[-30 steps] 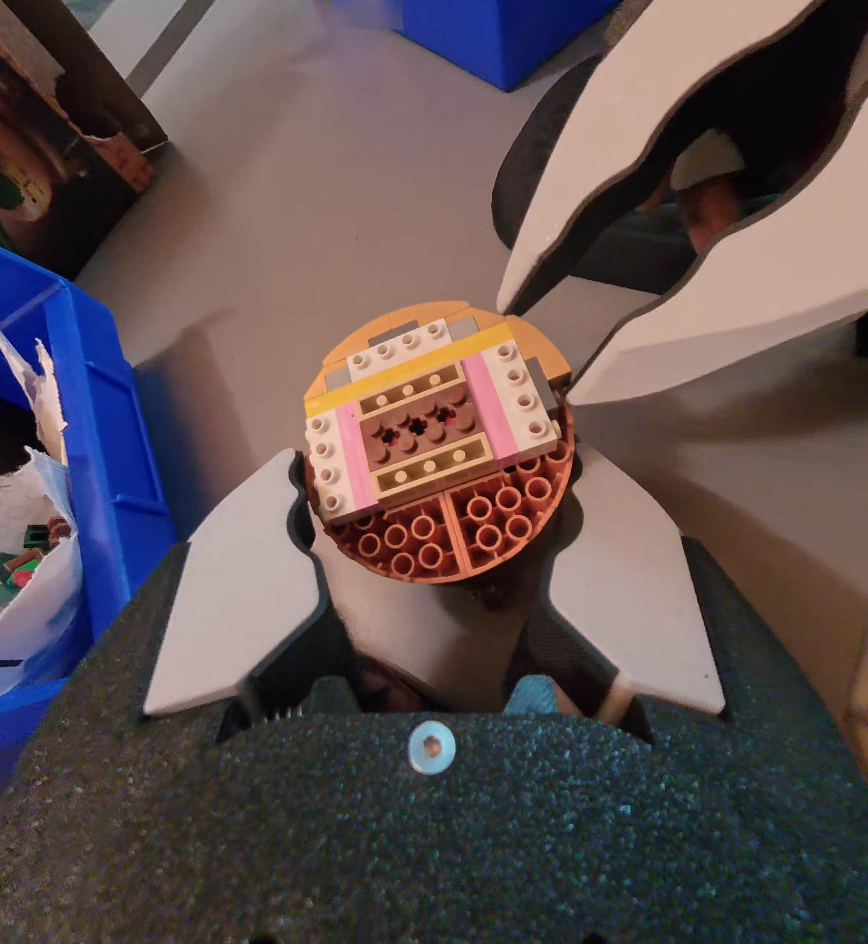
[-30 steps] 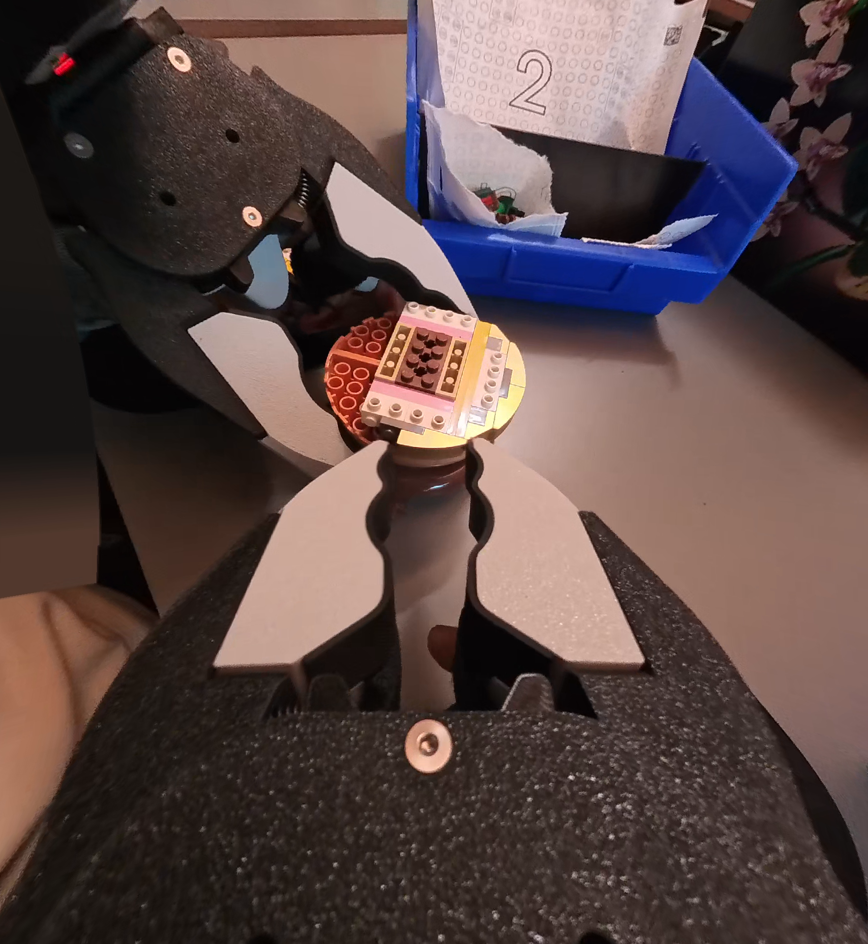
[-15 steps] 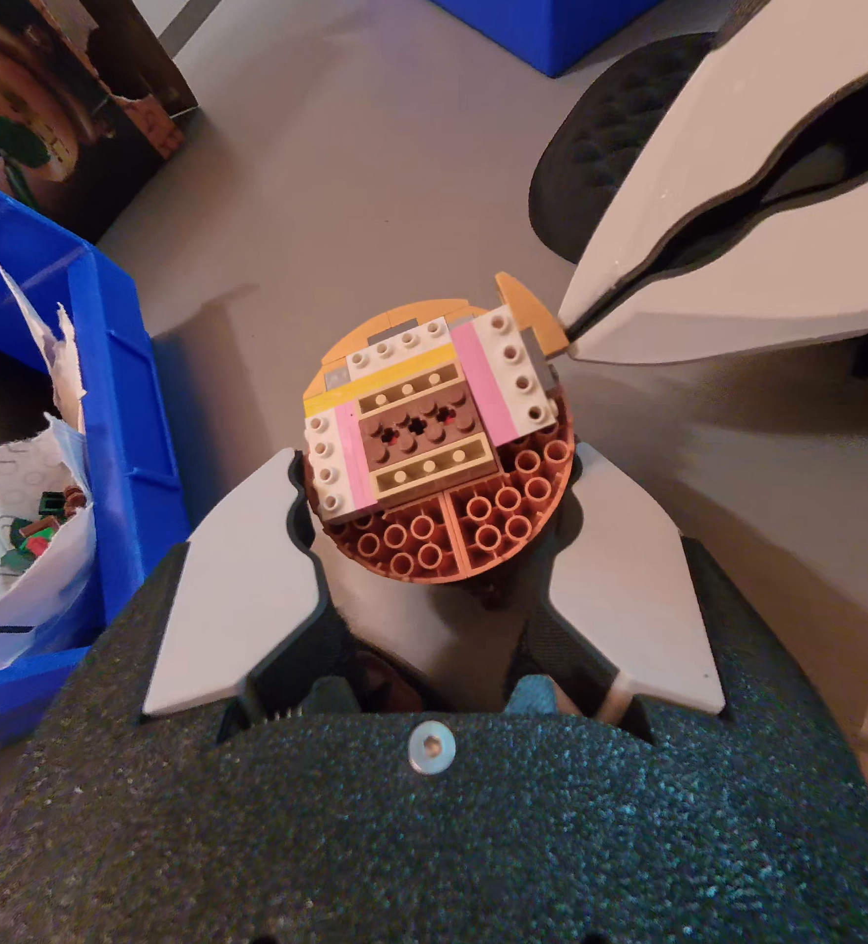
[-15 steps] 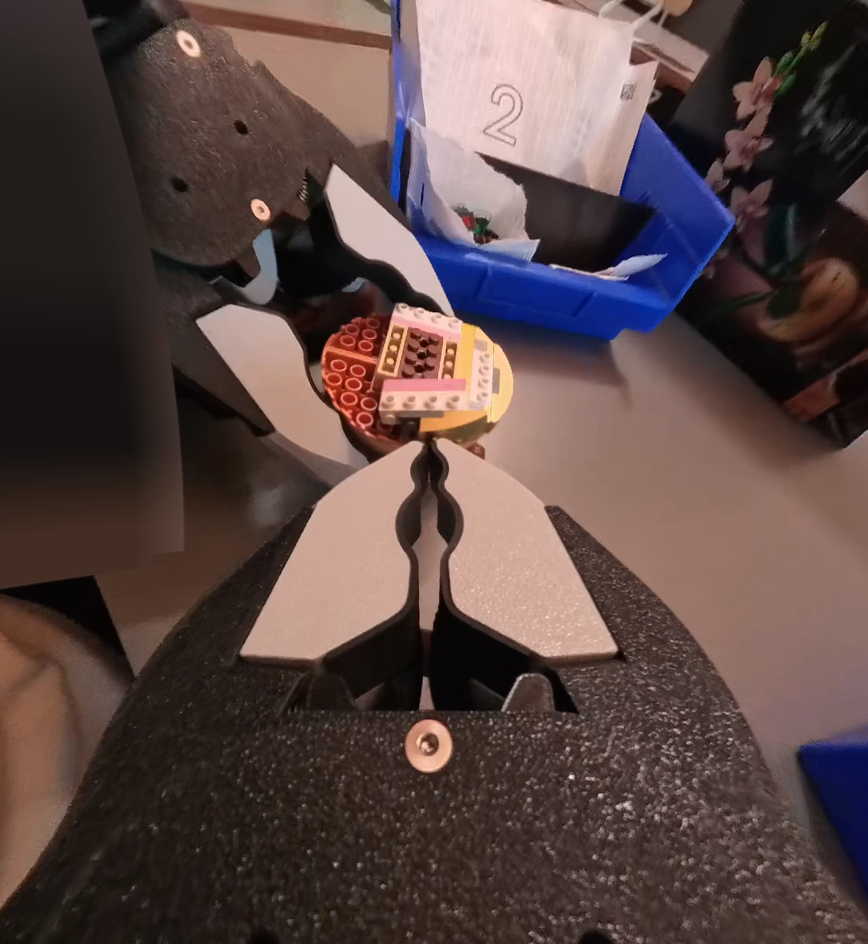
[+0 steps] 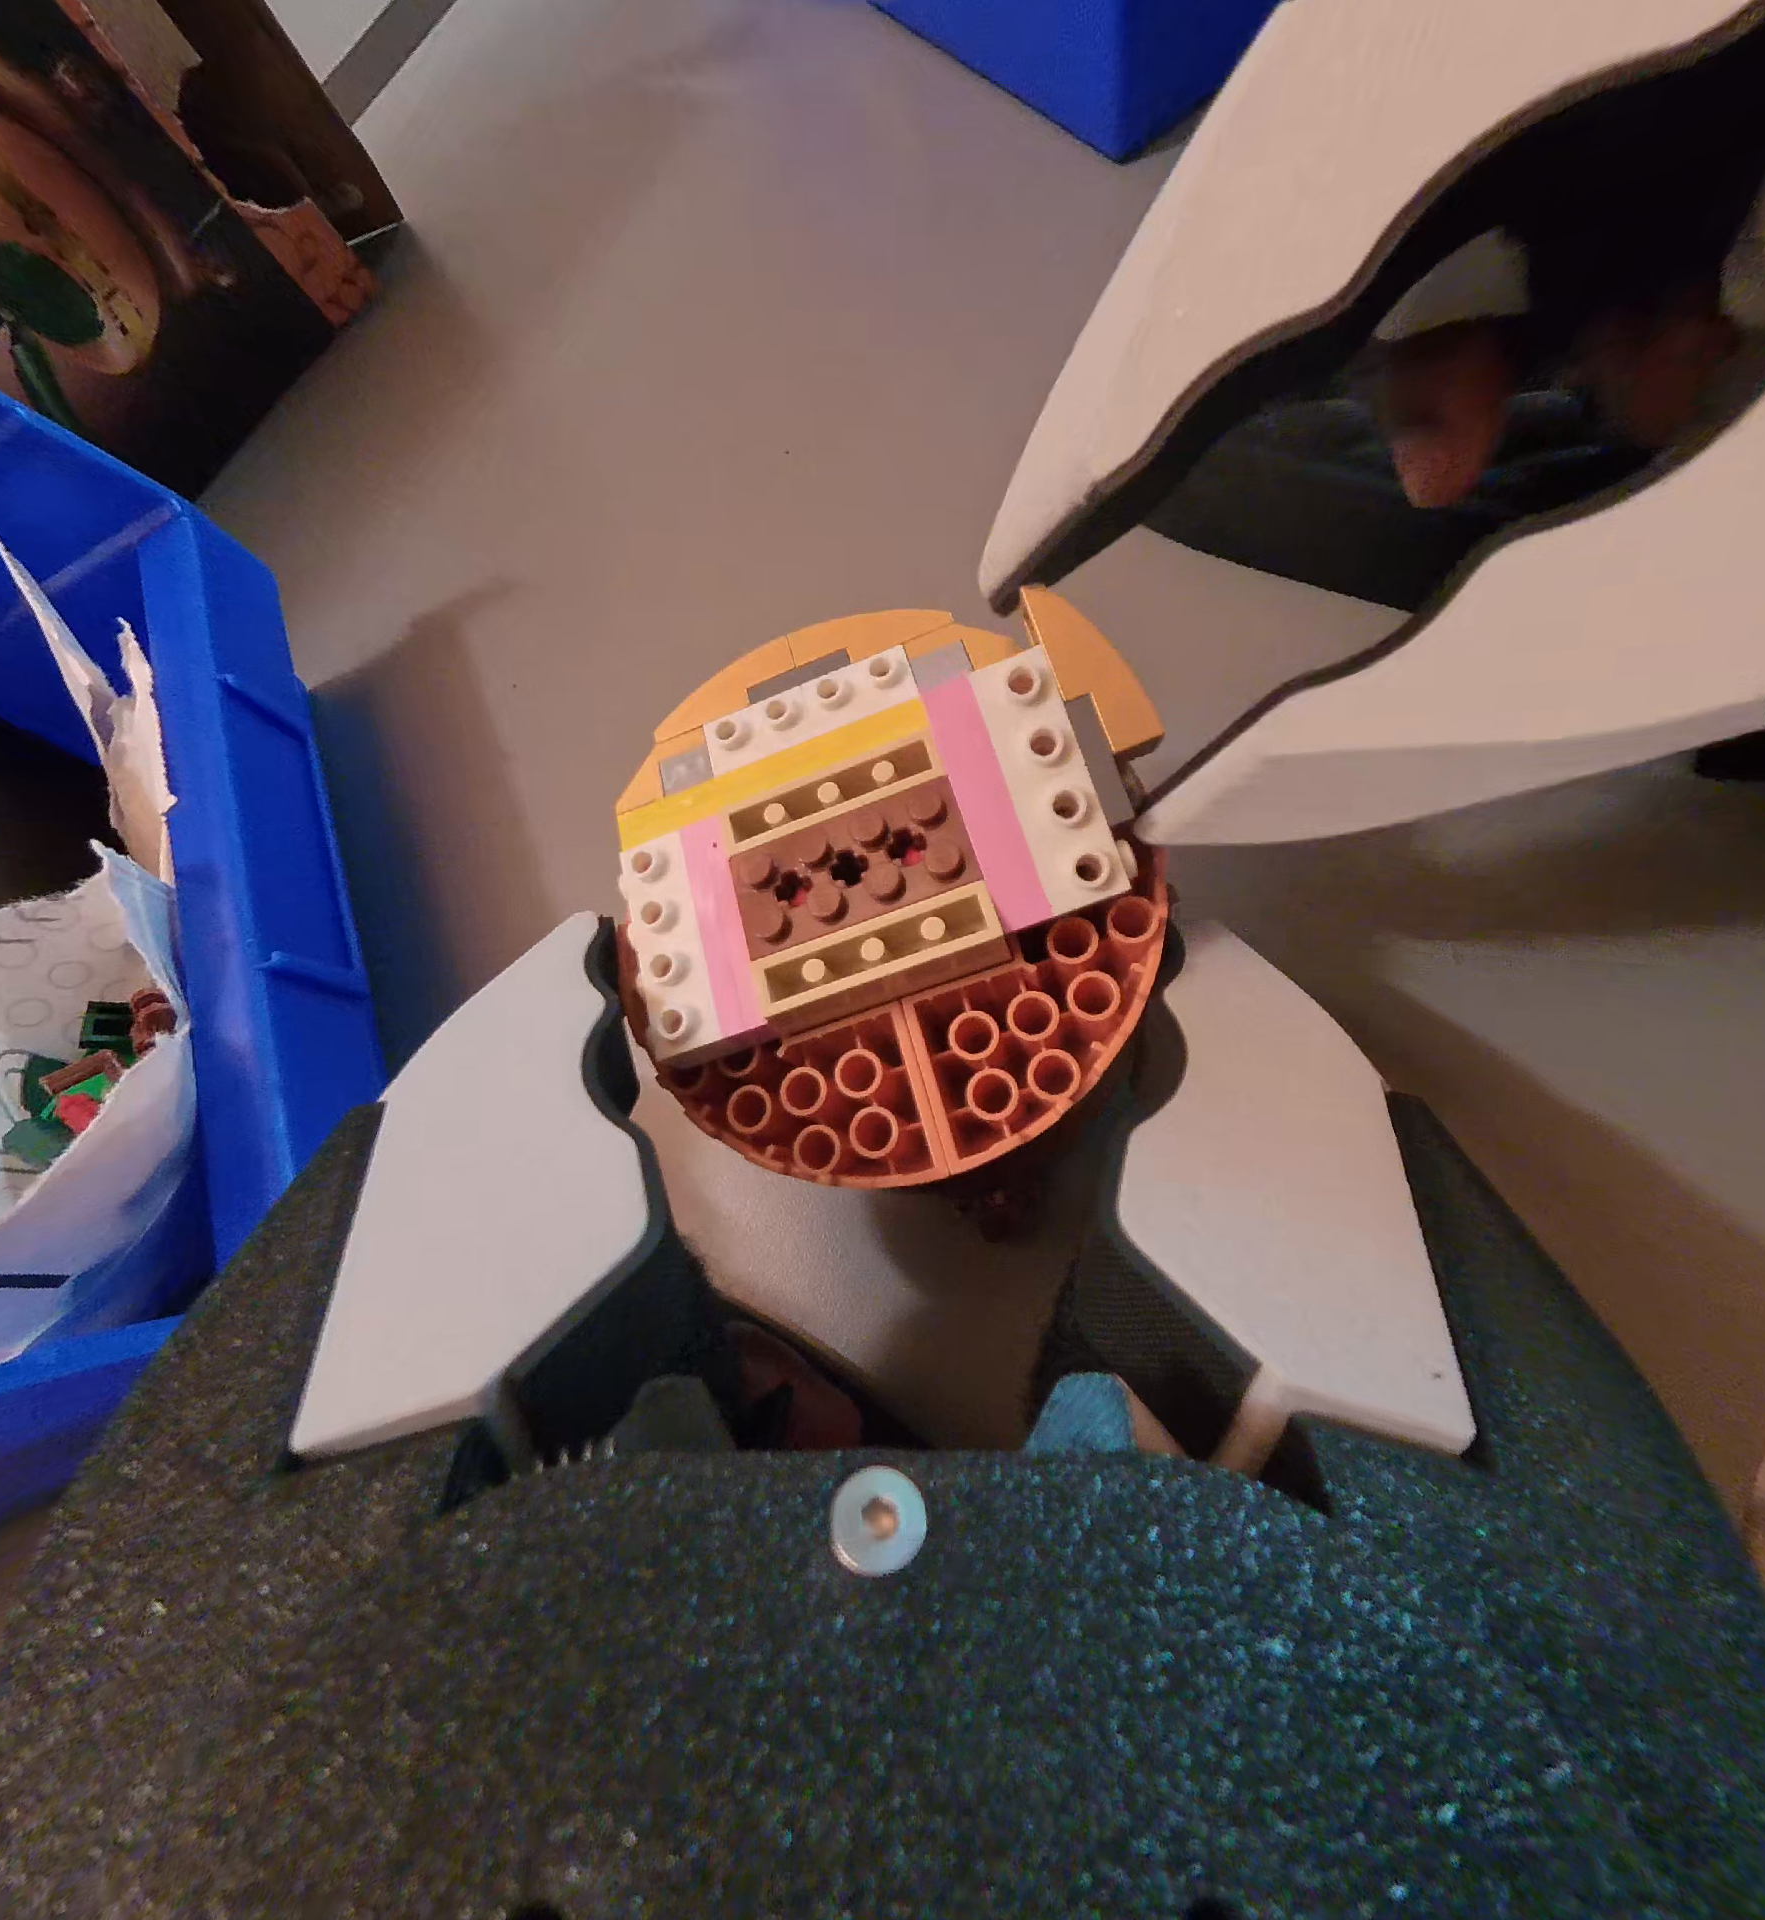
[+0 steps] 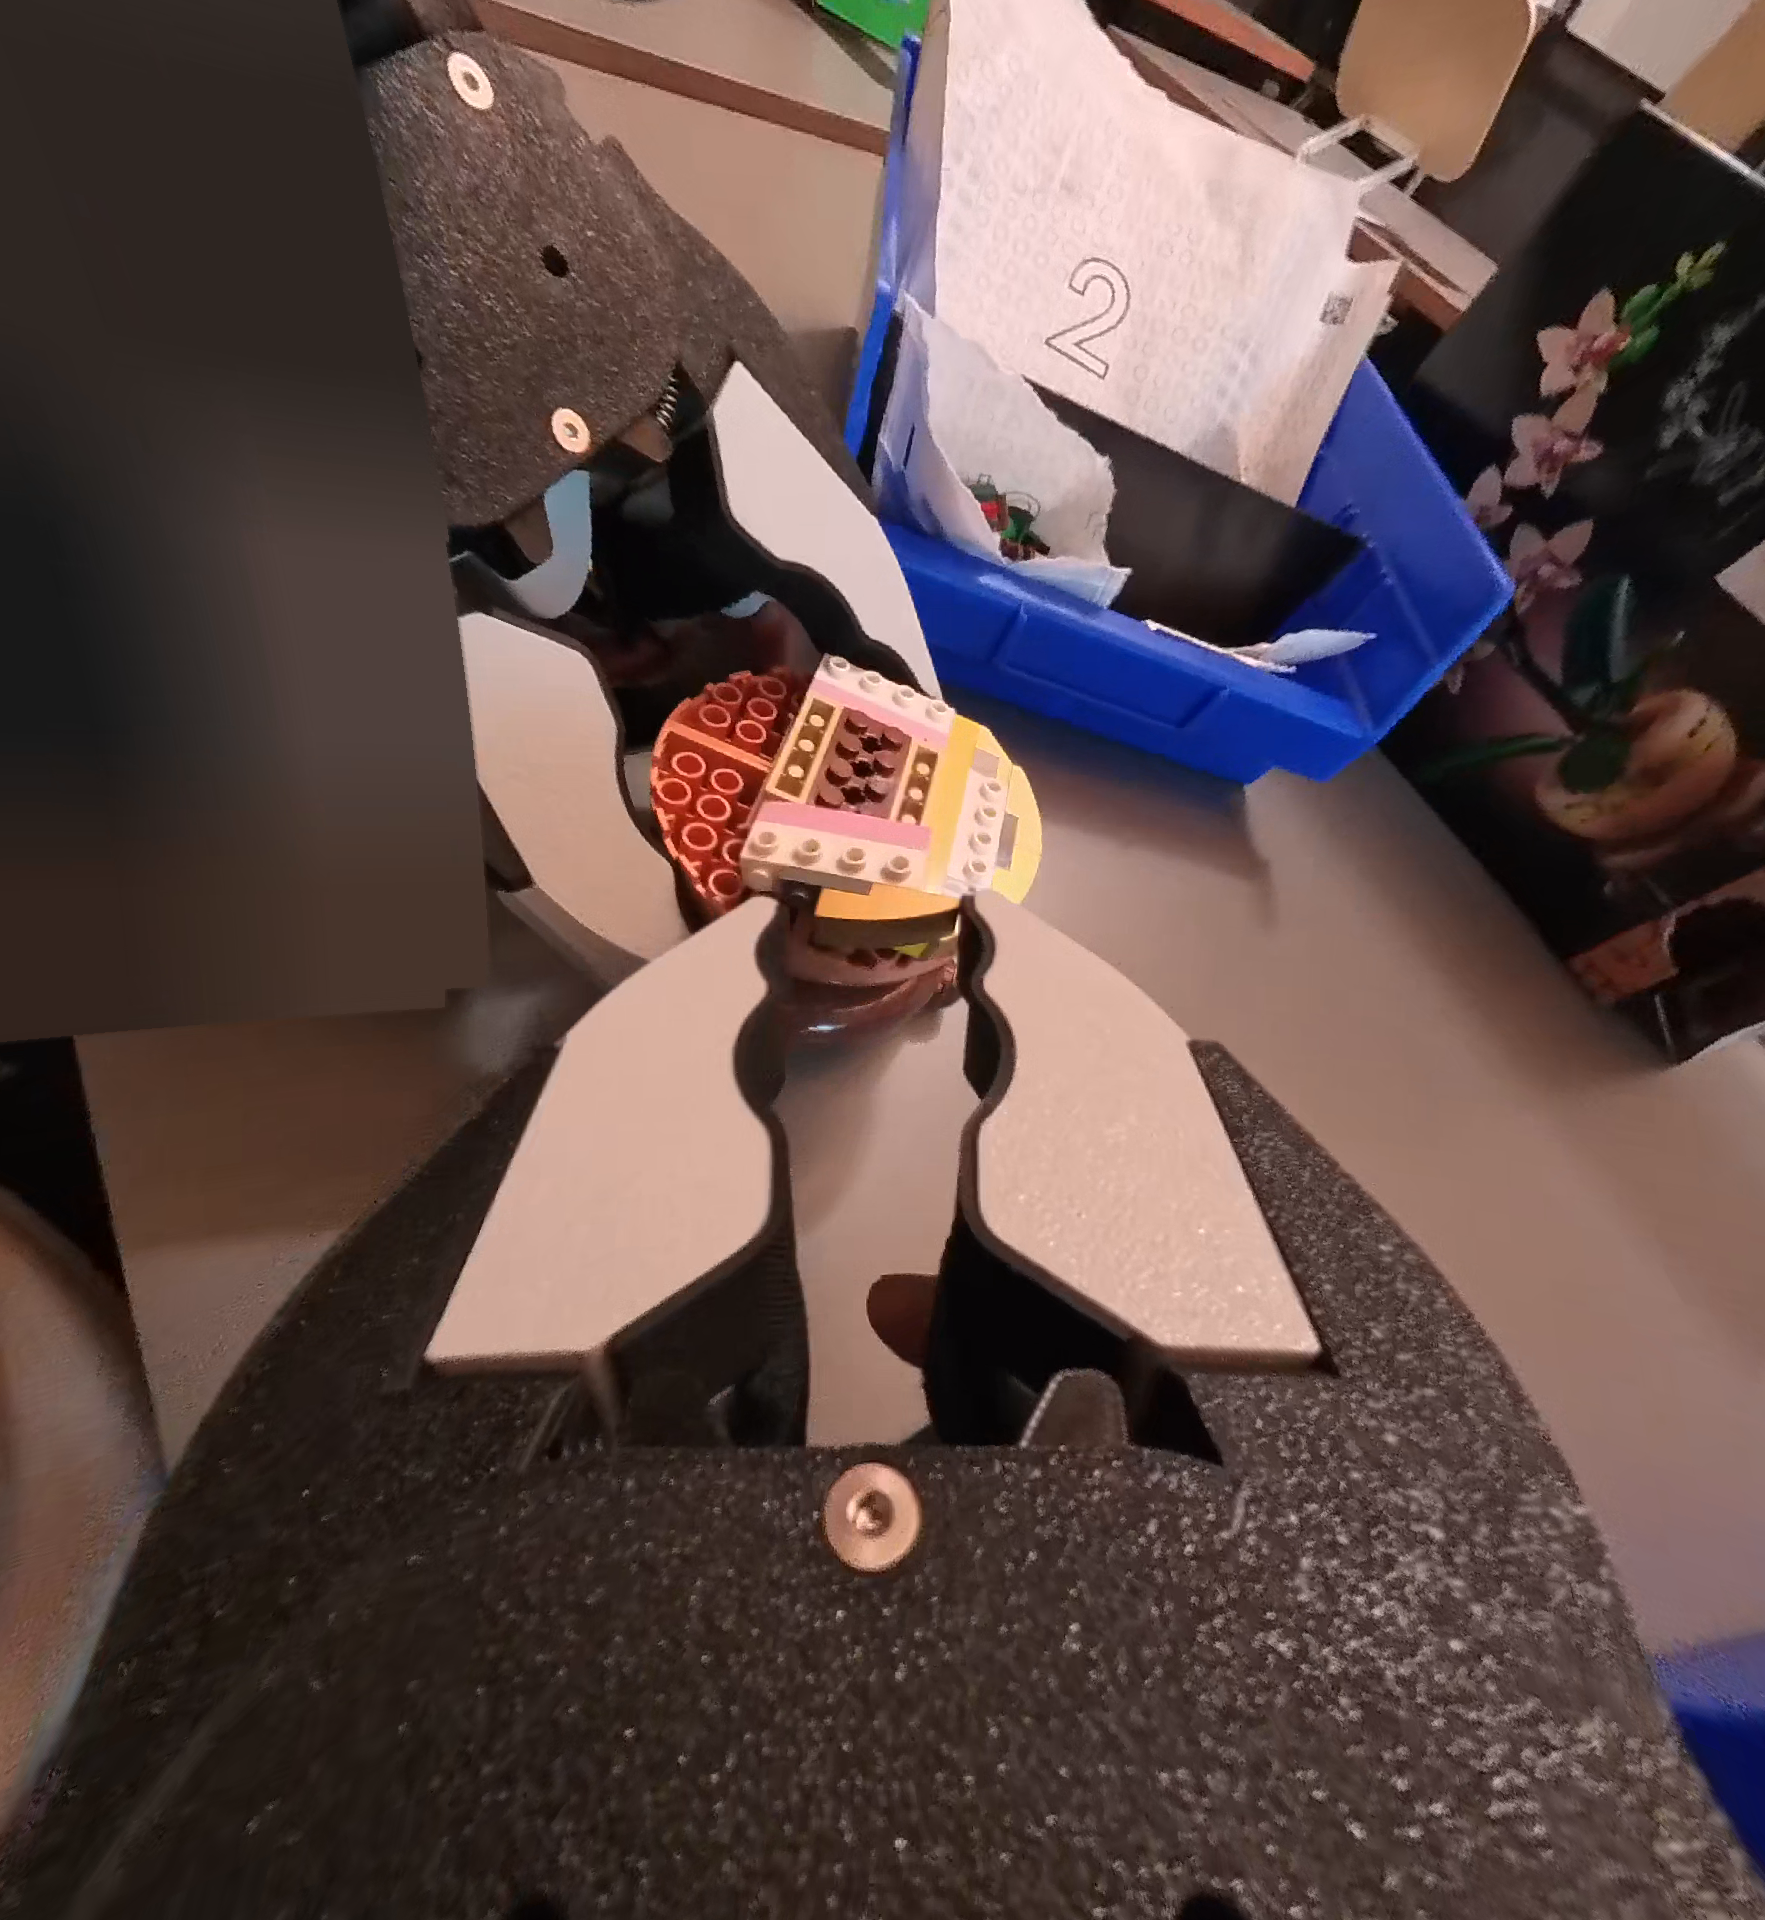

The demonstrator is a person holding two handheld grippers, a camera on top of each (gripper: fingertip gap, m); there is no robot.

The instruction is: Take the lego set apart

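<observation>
Tan wedge plate [image 5: 1086, 660] sits at the far right edge of the lego set [image 5: 888, 894], between the spread fingers of the right gripper [image 5: 1065, 717]. Left gripper [image 5: 883, 1023] fingers clamp the round brown base above the table [image 5: 753, 364].

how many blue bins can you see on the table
3: one blue bin holding torn paper bags beside the lego model, one corner beyond it, one edge near the right gripper. Others may be hidden.

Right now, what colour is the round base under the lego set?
Reddish brown round base, clearest in the left wrist view.
</observation>
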